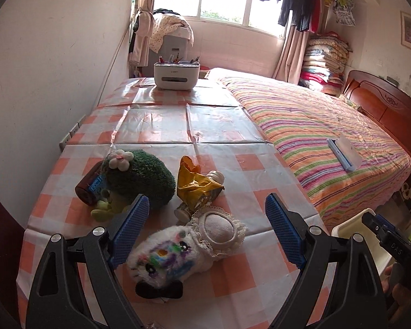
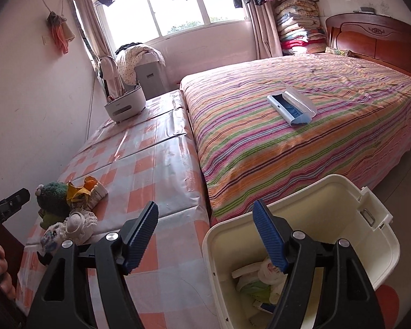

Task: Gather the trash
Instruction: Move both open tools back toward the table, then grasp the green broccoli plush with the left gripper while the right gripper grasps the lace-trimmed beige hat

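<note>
A crumpled yellow wrapper [image 1: 195,185] lies on the checked table [image 1: 156,126] over a small pale bottle [image 1: 183,210]; the wrapper also shows in the right wrist view [image 2: 80,190]. A brown bottle with a blue label [image 1: 89,186] lies left of it. My left gripper [image 1: 207,213] is open and empty, just short of the wrapper and over a white plush toy [image 1: 167,257]. My right gripper [image 2: 205,213] is open and empty above the rim of a cream bin [image 2: 370,246], which holds crumpled white and green trash [image 2: 256,281].
A green plush toy with a flower [image 1: 139,178] lies between the brown bottle and the wrapper. A white organiser box [image 1: 176,76] stands at the table's far end. A striped bed [image 1: 328,142] adjoins the table on the right, with a blue-white case [image 1: 344,152] on it.
</note>
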`<move>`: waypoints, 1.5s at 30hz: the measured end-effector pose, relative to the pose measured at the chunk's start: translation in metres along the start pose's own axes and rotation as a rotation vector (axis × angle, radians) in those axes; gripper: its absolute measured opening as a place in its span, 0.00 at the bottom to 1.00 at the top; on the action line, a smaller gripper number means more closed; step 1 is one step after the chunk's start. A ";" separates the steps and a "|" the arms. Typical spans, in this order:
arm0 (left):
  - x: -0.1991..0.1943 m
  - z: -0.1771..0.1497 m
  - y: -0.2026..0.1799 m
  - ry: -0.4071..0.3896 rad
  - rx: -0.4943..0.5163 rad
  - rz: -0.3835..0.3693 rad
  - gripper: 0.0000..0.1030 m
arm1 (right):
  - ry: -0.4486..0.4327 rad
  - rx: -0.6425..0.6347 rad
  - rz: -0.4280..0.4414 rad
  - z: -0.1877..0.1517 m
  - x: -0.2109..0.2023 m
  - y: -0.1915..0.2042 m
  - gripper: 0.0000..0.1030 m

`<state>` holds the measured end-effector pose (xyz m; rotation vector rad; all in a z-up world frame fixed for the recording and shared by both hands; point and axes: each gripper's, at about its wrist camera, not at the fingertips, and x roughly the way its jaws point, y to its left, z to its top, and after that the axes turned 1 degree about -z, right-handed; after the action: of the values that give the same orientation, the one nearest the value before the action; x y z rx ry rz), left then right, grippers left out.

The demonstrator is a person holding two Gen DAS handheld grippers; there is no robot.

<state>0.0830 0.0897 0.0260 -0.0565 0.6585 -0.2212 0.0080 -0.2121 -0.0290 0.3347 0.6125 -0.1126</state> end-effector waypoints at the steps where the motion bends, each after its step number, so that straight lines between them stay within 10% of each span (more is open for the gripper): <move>1: 0.000 0.000 0.010 0.000 -0.012 0.017 0.83 | 0.009 -0.015 0.015 -0.001 0.003 0.008 0.68; 13: -0.010 -0.007 0.087 0.037 -0.143 0.074 0.83 | 0.208 -0.170 0.306 -0.020 0.047 0.111 0.68; 34: -0.010 -0.015 0.110 0.063 -0.210 0.072 0.83 | 0.465 -0.219 0.371 -0.027 0.135 0.194 0.67; 37: -0.007 -0.013 0.107 0.063 -0.211 0.067 0.83 | 0.474 -0.208 0.390 -0.028 0.136 0.193 0.48; 45: 0.009 -0.006 0.091 0.060 -0.177 0.101 0.83 | 0.403 -0.104 0.398 -0.024 0.115 0.165 0.46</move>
<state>0.1034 0.1762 0.0048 -0.1863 0.7379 -0.0674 0.1221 -0.0500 -0.0687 0.3759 0.9337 0.3760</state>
